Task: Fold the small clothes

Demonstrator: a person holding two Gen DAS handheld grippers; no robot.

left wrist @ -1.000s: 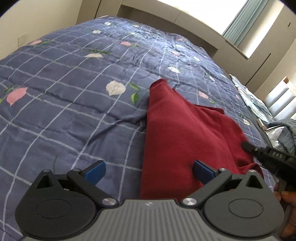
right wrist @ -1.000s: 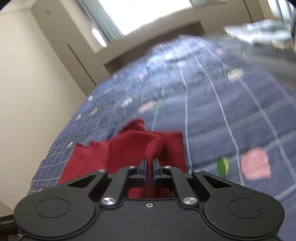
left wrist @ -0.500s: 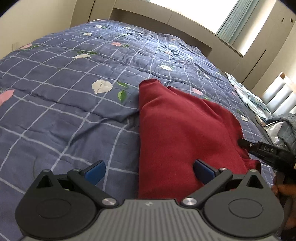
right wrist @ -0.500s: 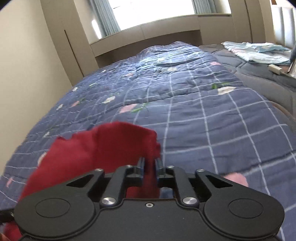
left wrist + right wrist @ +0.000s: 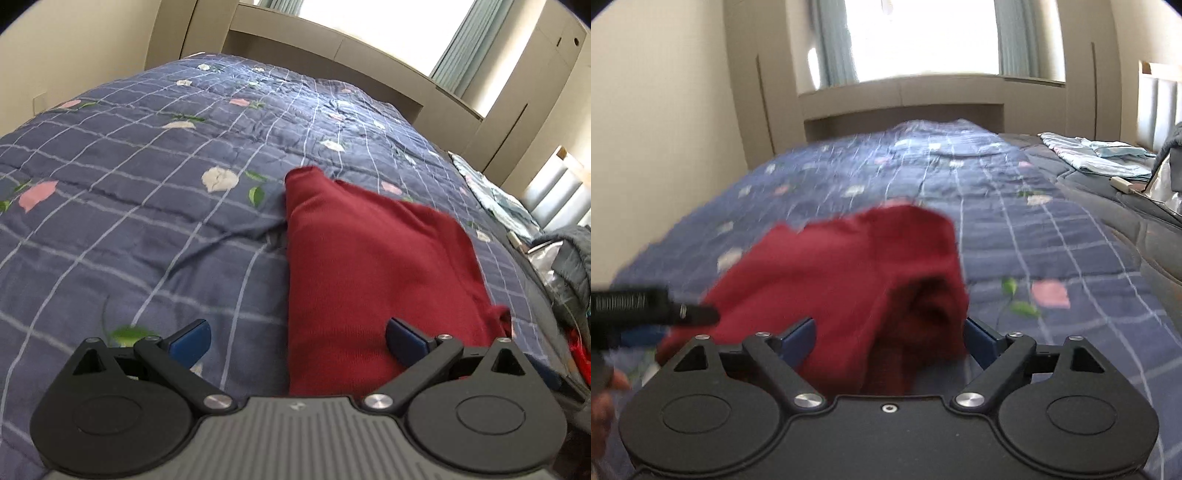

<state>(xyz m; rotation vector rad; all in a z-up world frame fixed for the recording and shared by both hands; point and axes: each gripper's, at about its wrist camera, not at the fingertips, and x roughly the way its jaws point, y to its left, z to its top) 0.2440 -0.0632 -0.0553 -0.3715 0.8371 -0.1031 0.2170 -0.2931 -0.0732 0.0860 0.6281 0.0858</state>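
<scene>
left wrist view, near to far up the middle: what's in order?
Left claw → red cloth → quilt → headboard → window.

Your red garment lies on the blue checked bedspread, folded over into a rough rectangle with one straight edge along its left side. In your right wrist view its near corner is bunched and raised, and blurred.
</scene>
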